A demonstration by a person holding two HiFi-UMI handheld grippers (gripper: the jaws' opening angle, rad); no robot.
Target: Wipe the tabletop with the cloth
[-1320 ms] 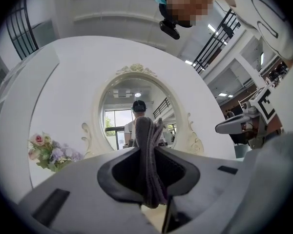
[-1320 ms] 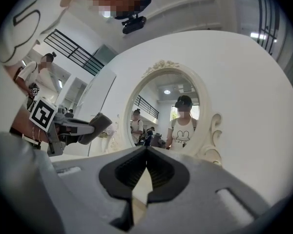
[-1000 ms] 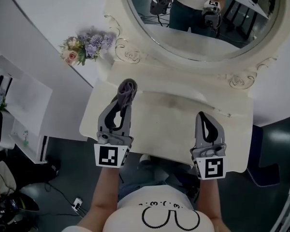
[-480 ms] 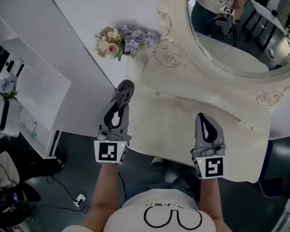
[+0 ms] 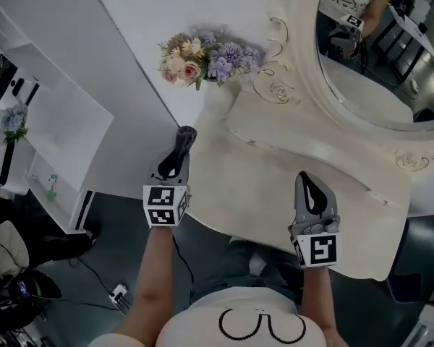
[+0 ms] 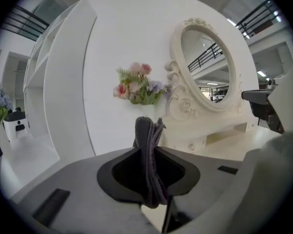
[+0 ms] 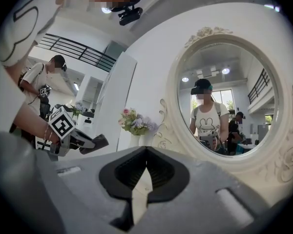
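A dark grey cloth [image 5: 187, 132] is pinched in my left gripper [image 5: 182, 144], which is shut on it and sits at the left edge of the cream tabletop [image 5: 275, 157]. In the left gripper view the cloth [image 6: 147, 145] stands bunched and upright between the jaws of that gripper [image 6: 151, 152]. My right gripper [image 5: 304, 177] rests above the tabletop's front edge, shut with nothing between its jaws [image 7: 145, 151]. From the right gripper view the left gripper [image 7: 83, 141] and its cloth [image 7: 98, 141] show off to the left.
An oval mirror [image 5: 376, 56] in an ornate cream frame stands at the back of the table. A vase of flowers [image 5: 202, 55] sits at the back left corner. A white shelf unit [image 5: 58, 129] stands left of the table; cables lie on the dark floor.
The left gripper with the cloth has moved from over the tabletop out to its left edge. The head view has swung left. The right gripper has kept its place at the front edge.
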